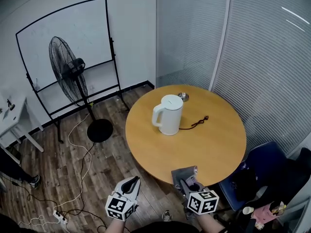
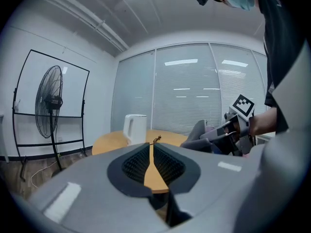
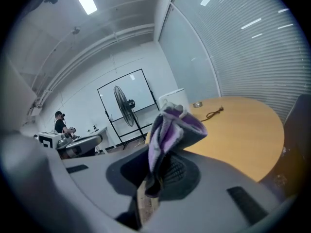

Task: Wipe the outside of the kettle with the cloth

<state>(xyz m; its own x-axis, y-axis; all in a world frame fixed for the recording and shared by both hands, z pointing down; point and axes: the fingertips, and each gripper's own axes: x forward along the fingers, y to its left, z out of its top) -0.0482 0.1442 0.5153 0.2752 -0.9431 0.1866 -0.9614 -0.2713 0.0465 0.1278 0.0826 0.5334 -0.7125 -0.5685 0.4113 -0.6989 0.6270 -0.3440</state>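
Observation:
A white kettle (image 1: 168,114) stands upright near the middle of the round wooden table (image 1: 214,144), handle to the left; it also shows far off in the left gripper view (image 2: 135,128) and behind the cloth in the right gripper view (image 3: 174,97). My right gripper (image 1: 187,180) hovers at the table's near edge, shut on a grey and purple cloth (image 3: 170,130) that sticks up from its jaws (image 1: 185,173). My left gripper (image 1: 130,184) is off the table's left side over the floor, shut with nothing in it. Both are well short of the kettle.
A dark cord (image 1: 198,123) and a small metal dish (image 1: 183,96) lie on the table beyond the kettle. A standing fan (image 1: 73,76) and a whiteboard frame (image 1: 63,38) stand left. A blue chair (image 1: 257,166) is at the right. Cables and a power strip (image 1: 60,217) lie on the floor.

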